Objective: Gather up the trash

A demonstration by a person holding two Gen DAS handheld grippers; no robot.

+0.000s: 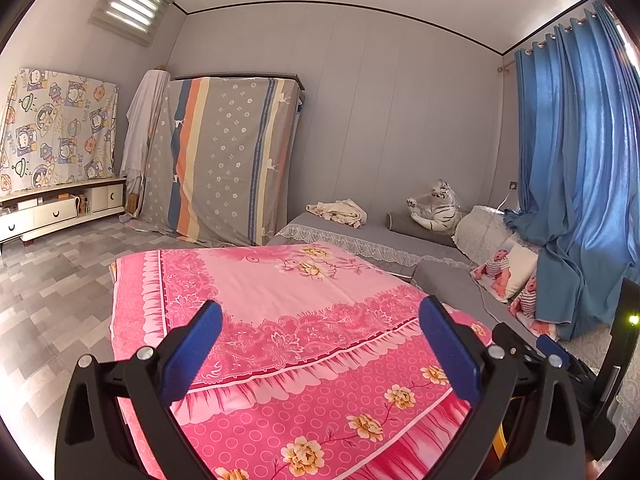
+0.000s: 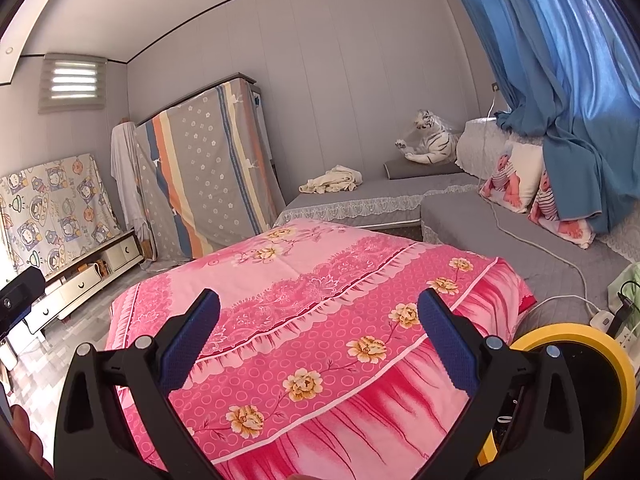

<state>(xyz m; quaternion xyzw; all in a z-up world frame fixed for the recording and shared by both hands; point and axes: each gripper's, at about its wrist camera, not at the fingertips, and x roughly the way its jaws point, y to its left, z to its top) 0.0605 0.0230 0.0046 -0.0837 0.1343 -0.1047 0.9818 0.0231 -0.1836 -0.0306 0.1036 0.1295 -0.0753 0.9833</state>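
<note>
A pink floral cloth (image 1: 304,320) with yellow flowers, blue curtains (image 1: 580,160), a grey sofa (image 2: 480,220).

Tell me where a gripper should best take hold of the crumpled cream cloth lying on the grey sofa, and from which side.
Probably from above, on the highest bunched fold near the middle of the cream cloth. It lies in a loose heap on the flat seat of the grey sofa, so raised folds offer something to pinch, while its edges lie flat on the cushion. Both the left gripper and right gripper are open and empty.
</note>
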